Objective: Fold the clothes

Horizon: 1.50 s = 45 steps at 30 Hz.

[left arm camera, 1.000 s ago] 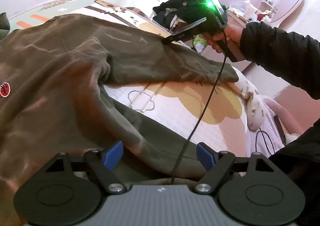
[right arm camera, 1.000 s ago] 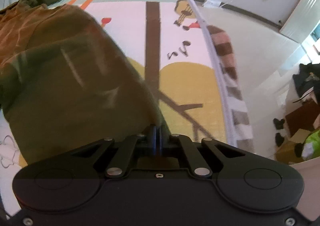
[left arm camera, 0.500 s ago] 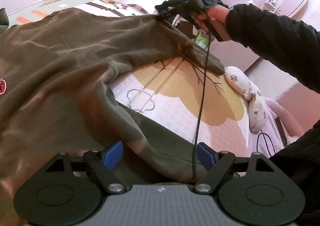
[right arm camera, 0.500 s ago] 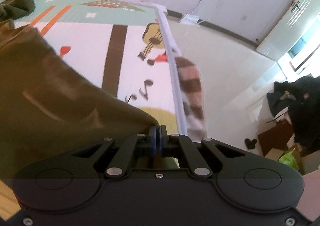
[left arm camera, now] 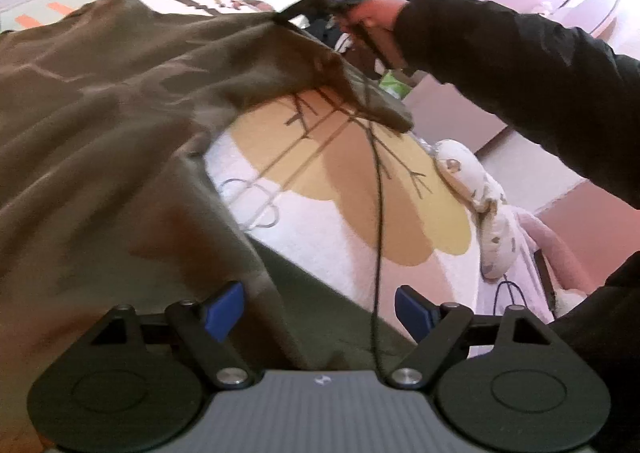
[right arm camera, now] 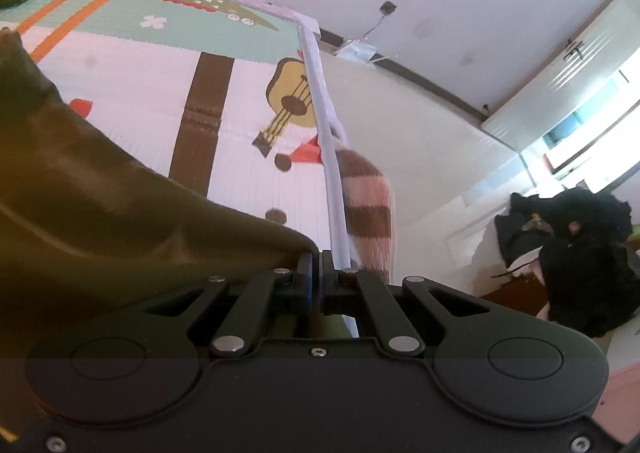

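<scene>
Olive-green cotton fills most of the left wrist view: a large olive-green sweatshirt [left arm camera: 104, 141] lies spread over a quilted play mat printed with a mustard tree shape [left arm camera: 360, 189], its lower hem running right under the camera. The left claw [left arm camera: 320, 311] hovers over that hem with its blue-padded fingers [left arm camera: 224, 309] wide apart and opening a little more; cloth lies between them, but the pads do not press on it. Farther off, the right claw [left arm camera: 286, 15], held by a hand [left arm camera: 374, 15] in a black sleeve [left arm camera: 520, 85], pinches the sweatshirt's sleeve and holds it lifted off the mat, so the cuff end droops down over the tree print. A thin black cable [left arm camera: 378, 213] hangs from that claw toward the camera. A white patterned cushion [left arm camera: 480, 193] lies at the mat's right edge. In the right wrist view, the right claw [right arm camera: 316, 273] is closed tight on a fold of the olive-green fabric [right arm camera: 100, 221], which stretches away to the left. Beyond it the mat shows a brown stripe, a guitar print [right arm camera: 288, 101] and a striped brown tail shape [right arm camera: 368, 205] past its pale edge, with a heap of black clothing [right arm camera: 580, 249] on the right.
</scene>
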### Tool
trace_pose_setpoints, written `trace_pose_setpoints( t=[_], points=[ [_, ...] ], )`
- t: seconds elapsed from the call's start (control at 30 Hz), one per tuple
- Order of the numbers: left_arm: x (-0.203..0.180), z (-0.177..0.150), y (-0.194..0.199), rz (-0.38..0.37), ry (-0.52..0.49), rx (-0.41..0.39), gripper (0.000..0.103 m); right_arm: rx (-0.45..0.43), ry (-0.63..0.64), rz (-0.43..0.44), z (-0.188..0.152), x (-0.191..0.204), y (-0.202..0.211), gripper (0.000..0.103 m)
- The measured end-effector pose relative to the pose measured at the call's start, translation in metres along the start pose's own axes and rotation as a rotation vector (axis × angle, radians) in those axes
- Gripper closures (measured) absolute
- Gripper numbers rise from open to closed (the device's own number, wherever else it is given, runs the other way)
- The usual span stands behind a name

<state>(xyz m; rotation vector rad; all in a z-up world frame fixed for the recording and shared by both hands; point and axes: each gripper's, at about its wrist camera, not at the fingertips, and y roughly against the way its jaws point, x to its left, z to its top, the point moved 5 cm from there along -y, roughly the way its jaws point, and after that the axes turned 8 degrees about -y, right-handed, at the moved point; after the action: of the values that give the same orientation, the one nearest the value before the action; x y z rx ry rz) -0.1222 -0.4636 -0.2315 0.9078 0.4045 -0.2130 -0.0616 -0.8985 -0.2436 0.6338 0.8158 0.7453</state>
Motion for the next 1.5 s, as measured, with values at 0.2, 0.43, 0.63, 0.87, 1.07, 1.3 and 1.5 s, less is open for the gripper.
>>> trace_pose_setpoints(
  t=[0.2,0.43,0.63,0.87,1.07,1.3,1.5],
  points=[
    [-0.01,0.006,-0.016,-0.04,0.015,-0.012,0.013,-0.022,0.009,-0.045,0.017,0.01,-0.011,0.102],
    [-0.007,0.008,-0.033,-0.073,0.083,-0.026,0.01,-0.009,-0.021,-0.052,0.028,0.017,-0.024,0.081],
    [-0.008,0.011,-0.029,-0.083,0.08,-0.032,0.009,0.014,-0.084,0.032,0.027,0.004,-0.011,0.06],
    [-0.009,0.019,-0.011,-0.084,0.073,-0.069,0.009,-0.011,-0.215,0.152,0.017,-0.025,0.028,0.056],
    [-0.012,0.026,0.001,-0.048,0.041,-0.084,0.009,0.02,-0.291,0.115,-0.014,-0.062,0.046,0.056],
    [-0.016,0.029,0.006,-0.052,0.034,-0.093,0.009,0.146,-0.387,0.025,-0.085,-0.108,0.054,0.056],
    [-0.017,0.032,0.006,-0.059,0.032,-0.095,0.009,0.24,-0.473,0.023,-0.145,-0.132,0.068,0.056]
  ],
)
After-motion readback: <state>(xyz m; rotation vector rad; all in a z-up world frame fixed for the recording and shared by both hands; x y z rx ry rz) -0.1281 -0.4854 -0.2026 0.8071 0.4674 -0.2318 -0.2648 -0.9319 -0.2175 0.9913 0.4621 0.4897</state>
